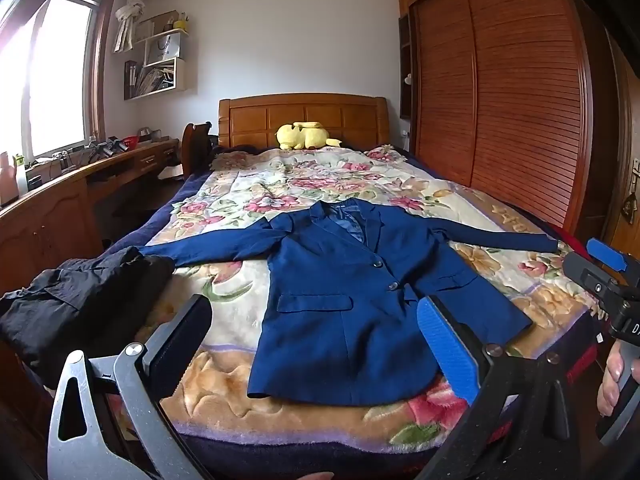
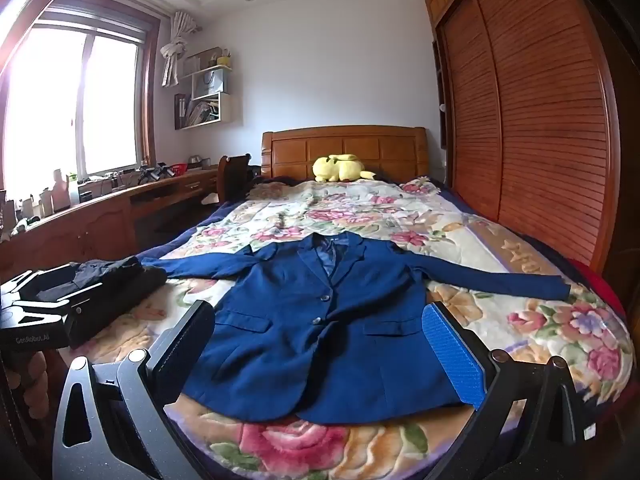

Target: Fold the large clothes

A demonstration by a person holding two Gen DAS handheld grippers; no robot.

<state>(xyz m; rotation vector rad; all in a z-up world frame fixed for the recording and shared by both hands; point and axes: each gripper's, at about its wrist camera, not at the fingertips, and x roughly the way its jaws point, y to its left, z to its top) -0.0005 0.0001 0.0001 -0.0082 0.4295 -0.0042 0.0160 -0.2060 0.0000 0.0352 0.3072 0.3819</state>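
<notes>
The left gripper (image 1: 316, 332) and the right gripper (image 2: 320, 340) both have their jaws wide apart with nothing between them, both tilted a little downward above the near edge of the bed (image 1: 224, 396). Just ahead of them lies one blue jacket (image 1: 344, 312), flat, both sleeves spread. Left of the left gripper is one black garment (image 1: 76, 300) (crumpled). Far ahead sits one yellow plush toy (image 1: 304, 135).
</notes>
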